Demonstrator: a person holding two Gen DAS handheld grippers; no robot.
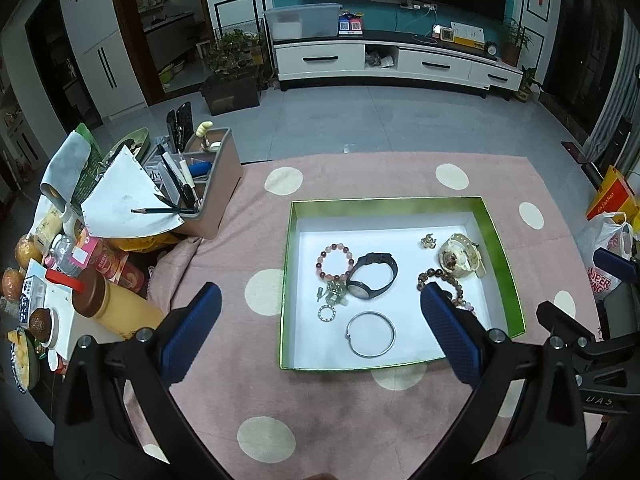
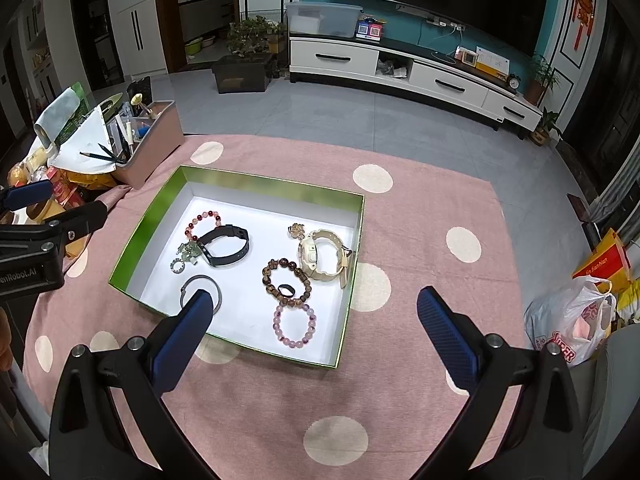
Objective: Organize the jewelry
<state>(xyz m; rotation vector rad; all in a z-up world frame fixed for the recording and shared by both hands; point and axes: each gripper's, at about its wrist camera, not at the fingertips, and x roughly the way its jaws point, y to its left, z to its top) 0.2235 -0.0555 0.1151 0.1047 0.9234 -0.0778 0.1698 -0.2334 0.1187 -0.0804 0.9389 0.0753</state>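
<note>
A green-walled box [image 1: 384, 205] [image 2: 256, 181] with a white floor lies on the pink dotted cloth. Inside are a red bead bracelet [image 1: 335, 261] [image 2: 203, 223], a black watch [image 1: 372, 276] [image 2: 225, 245], a cream watch [image 1: 460, 255] [image 2: 322, 257], a silver bangle [image 1: 371, 333] [image 2: 200, 291], a brown bead bracelet [image 2: 286, 282] around a dark ring [image 2: 286, 290], a purple bead bracelet [image 2: 295, 326], a gold charm [image 1: 428, 240] and green trinkets [image 1: 334, 293]. My left gripper [image 1: 320, 300] hovers open above the box's near half. My right gripper [image 2: 314, 304] hangs open over the near right corner.
A pink organiser [image 1: 208, 184] with pens, papers, a yellow bottle [image 1: 116, 304] and snacks crowd the table's left side. Plastic and red bags [image 2: 576, 320] sit at the right. The cloth [image 2: 420, 216] around the box is bare. Beyond lies grey floor and a TV cabinet [image 1: 400, 60].
</note>
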